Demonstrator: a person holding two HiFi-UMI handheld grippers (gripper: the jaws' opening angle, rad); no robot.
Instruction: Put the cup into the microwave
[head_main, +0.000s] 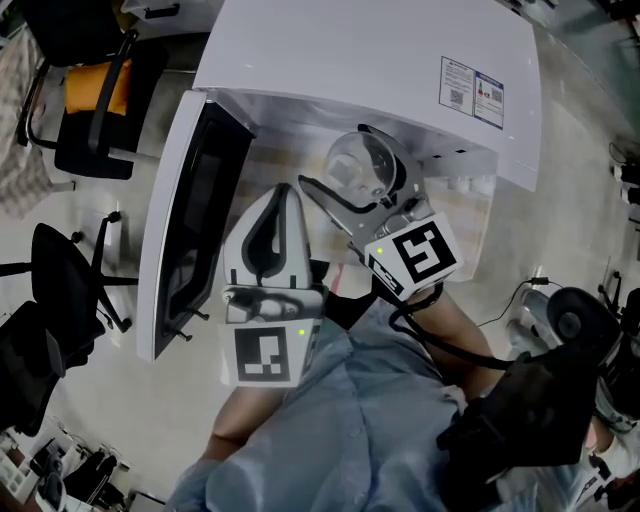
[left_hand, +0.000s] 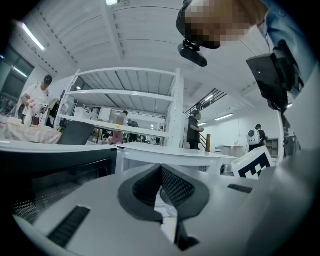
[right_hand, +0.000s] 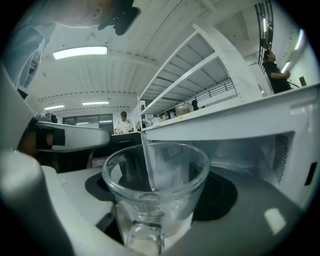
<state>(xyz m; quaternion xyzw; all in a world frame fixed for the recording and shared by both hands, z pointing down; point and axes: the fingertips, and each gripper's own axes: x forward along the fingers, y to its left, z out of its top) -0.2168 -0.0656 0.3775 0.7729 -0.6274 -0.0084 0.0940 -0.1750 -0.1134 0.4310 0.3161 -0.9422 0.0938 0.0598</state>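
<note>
**Cup at the microwave's mouth, not set down yet**

Quick progress check. The door (head_main: 190, 215) of the microwave (head_main: 370, 55) is swung wide open to the left, so that part is sorted. The cup (right_hand: 156, 175) is clamped between the jaws of the right gripper (head_main: 338, 168). It is held up right at the front of the open cavity, and nothing can be seen under it. The left gripper (head_main: 282, 195) is parked just left of it, near the door, with its jaws pressed together on nothing. What's left, by the look of it: the cup has to be carried farther in, set on the cavity floor and let go. (The door might want shutting too, though that isn't asked for.)

On materials: the cup is clear, smooth glass with a wide round bowl that narrows to a thick foot. It's probably slippery, so a firm squeeze is likely needed. The microwave is a boxy thing in glossy white, with printed stickers (head_main: 472, 88) on its top at the right. The door is a white frame around a dark shiny window. A patch of small perforations can be made out on the pale right wall of the cavity. The gripper pads (left_hand: 177, 187) are dark with a fine grid texture, set in white plastic shells.
</note>
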